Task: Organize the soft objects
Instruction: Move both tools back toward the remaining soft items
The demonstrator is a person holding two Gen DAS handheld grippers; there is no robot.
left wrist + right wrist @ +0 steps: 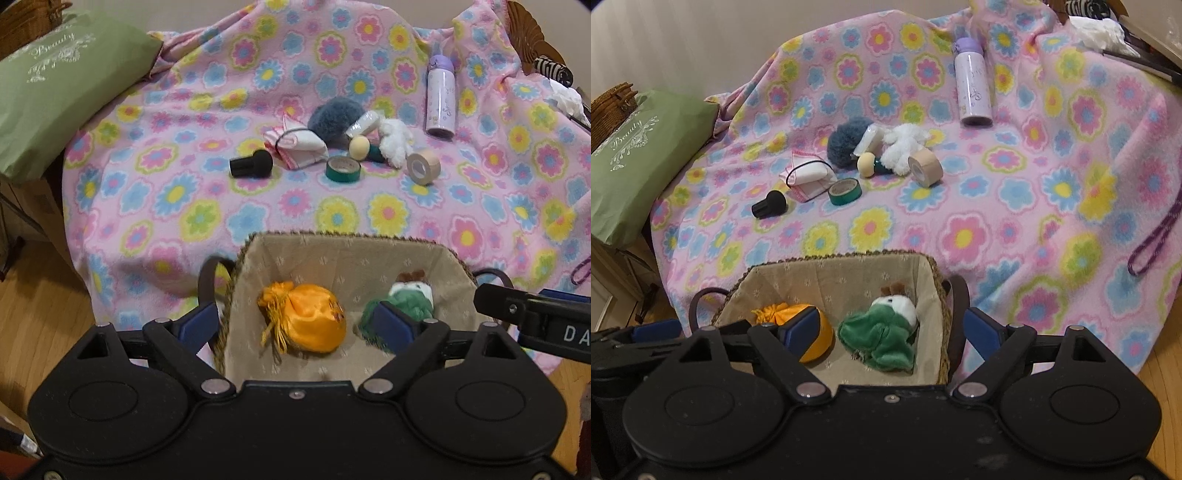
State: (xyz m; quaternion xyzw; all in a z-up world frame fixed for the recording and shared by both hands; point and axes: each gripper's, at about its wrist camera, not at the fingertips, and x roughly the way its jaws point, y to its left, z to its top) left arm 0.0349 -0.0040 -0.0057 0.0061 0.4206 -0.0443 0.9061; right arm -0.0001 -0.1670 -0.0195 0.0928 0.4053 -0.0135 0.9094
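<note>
Right wrist: basket (925,260) holds 2 toys.

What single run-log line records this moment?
left gripper open | right gripper open | basket: orange pouch, green plush

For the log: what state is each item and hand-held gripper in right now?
Left hand-held gripper: open, empty, over basket.
Right hand-held gripper: open, empty.
Basket: holds two items.
Orange pouch: in basket, tied shut.
Green plush: in basket.
Bottle: lying down, capped.
Green tape: lying flat on blanket.
Beige tape: on edge.
</note>
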